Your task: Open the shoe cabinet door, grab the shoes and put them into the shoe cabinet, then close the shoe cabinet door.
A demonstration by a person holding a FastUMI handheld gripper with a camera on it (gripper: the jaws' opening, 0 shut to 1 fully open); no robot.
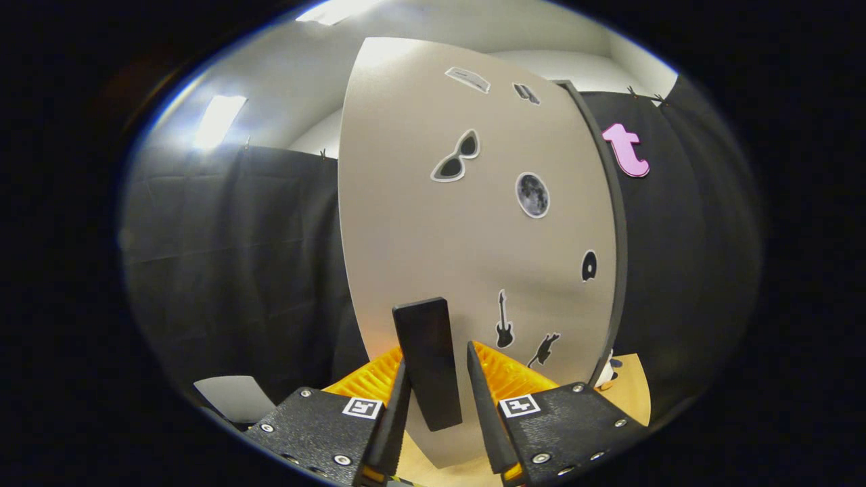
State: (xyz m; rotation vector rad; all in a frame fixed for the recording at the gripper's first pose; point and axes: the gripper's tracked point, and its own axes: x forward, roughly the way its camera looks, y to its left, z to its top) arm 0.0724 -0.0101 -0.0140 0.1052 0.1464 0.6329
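Between my hand-held gripper's fingers stands the door's black handle, not clearly pinched; the shoe cabinet door rises just ahead, its dark edge rightward, open room leftward.

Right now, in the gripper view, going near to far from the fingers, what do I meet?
Gripper, its fingers around the black handle → cabinet door with stickers → black cloth wall beyond.

No readable text: the cabinet door bears only picture stickers.
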